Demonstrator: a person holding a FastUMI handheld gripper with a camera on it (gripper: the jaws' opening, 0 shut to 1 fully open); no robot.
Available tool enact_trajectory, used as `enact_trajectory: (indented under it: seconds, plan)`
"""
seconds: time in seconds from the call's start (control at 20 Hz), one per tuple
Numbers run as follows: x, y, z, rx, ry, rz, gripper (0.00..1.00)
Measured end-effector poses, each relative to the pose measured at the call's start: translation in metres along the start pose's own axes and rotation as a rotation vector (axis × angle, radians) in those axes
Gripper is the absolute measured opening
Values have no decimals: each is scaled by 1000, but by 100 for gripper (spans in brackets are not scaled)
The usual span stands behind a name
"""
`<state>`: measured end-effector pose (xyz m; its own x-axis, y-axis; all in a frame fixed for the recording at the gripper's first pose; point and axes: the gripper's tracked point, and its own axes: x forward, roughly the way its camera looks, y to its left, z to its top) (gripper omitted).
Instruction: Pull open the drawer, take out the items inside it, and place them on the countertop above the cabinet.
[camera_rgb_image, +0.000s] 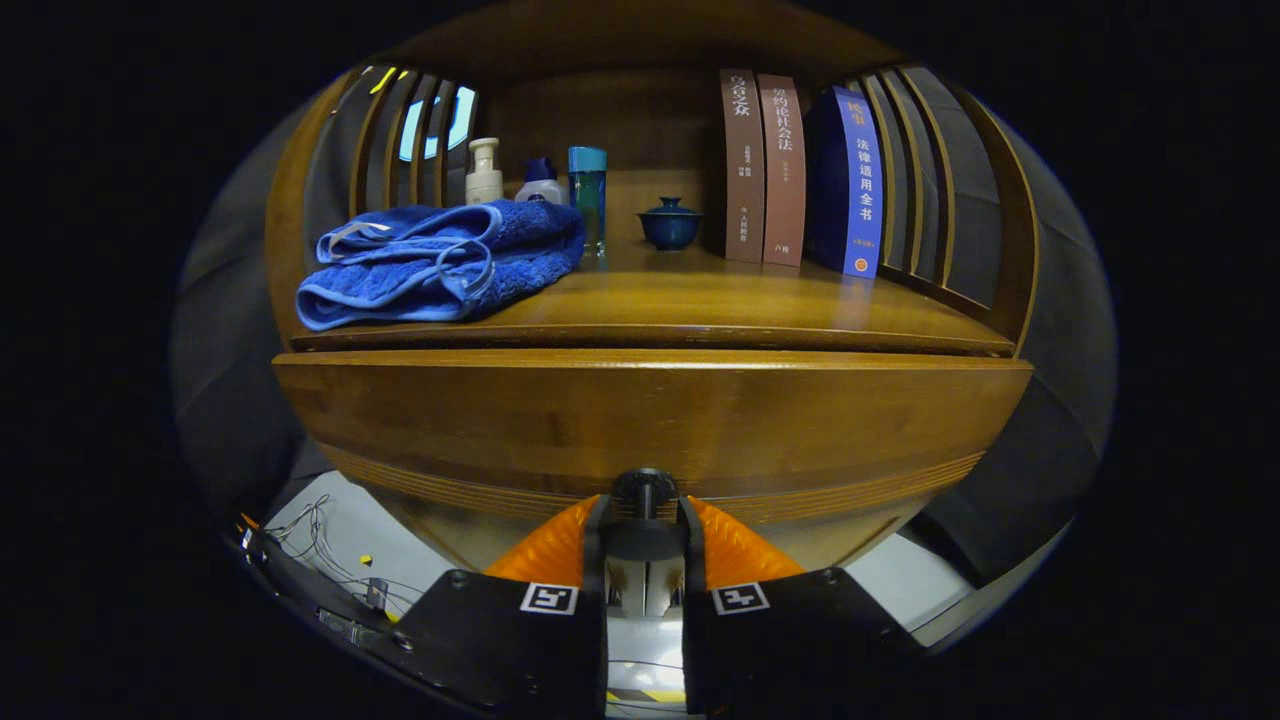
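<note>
1. The gripper (645, 520) is seen with its jaws clenched on the small dark round knob (644, 487) of the wooden drawer front (650, 420).
2. The drawer is judged barely opened; its contents are hidden.
3. The wooden worktop (700, 300) above carries a folded blue towel (440, 262).
4. Risk: the knob may be lost if the pull is angled.

Drawer (650, 420) front: glossy varnished wood. Countertop (720, 300): same, reflective. Towel (440, 262): fluffy blue terry cloth. Knob (644, 488): dark, matt. Fingers (735, 548): ribbed orange plastic.
</note>
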<state>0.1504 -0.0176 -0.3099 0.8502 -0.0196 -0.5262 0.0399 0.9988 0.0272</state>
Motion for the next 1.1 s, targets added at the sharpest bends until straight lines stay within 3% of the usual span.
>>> enact_trajectory:
  seconds: [1.1]
  plan:
    - [-140, 1, -71, 59, 74, 27, 33]
